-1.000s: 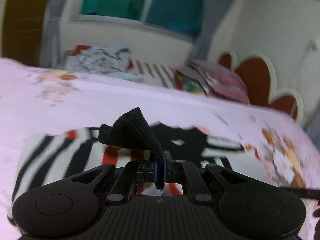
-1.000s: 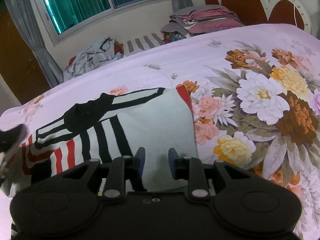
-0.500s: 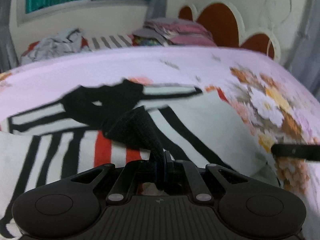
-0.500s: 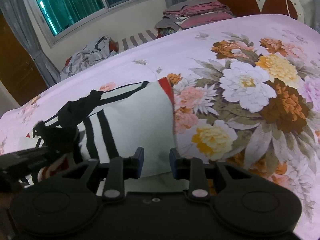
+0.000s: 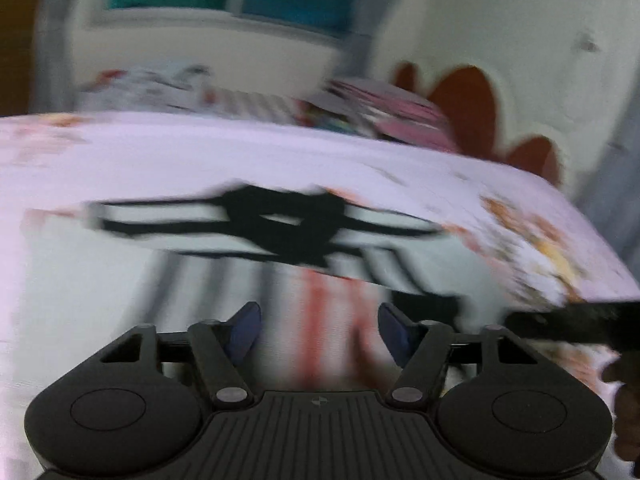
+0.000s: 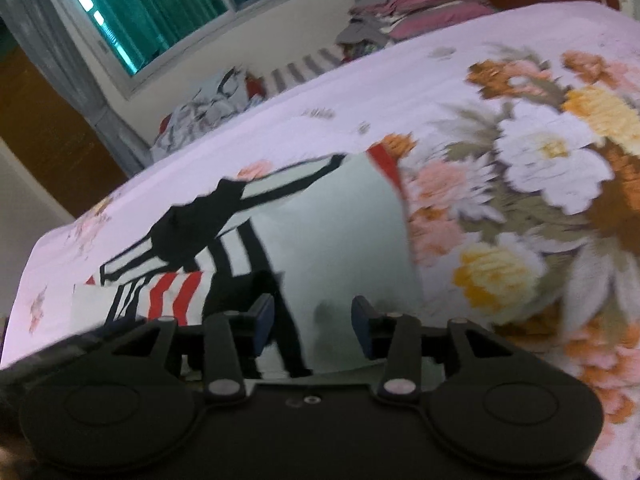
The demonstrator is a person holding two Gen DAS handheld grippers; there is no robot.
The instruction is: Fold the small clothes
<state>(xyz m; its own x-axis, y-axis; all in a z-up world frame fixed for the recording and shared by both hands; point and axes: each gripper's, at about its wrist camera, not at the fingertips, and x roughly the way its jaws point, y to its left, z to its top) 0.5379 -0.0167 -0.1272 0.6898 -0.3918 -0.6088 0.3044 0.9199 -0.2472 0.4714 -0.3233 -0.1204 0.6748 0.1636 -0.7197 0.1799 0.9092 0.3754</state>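
Observation:
A small striped garment (image 5: 280, 240) in white, black and red lies flat on the flowered bed sheet (image 5: 200, 152). My left gripper (image 5: 318, 334) hovers just above its red stripes, its jaws opening with nothing between them; the view is blurred. In the right wrist view the same garment (image 6: 340, 232) lies with its pale folded side up. My right gripper (image 6: 312, 326) hangs over its near edge, jaws opening, only the cloth below showing in the gap. The other gripper's dark body (image 5: 568, 326) crosses the right edge of the left view.
Stacked folded clothes (image 6: 416, 12) and a rumpled heap of laundry (image 6: 208, 108) lie beyond the bed's far edge, under a window (image 6: 160, 12). A red and white headboard (image 5: 480, 104) stands at the right. Open sheet with flowers (image 6: 540, 160) spreads to the right of the garment.
My left gripper has let go of the black cuff it was pinching and now stands open over the garment. My right gripper's fingers have spread wider.

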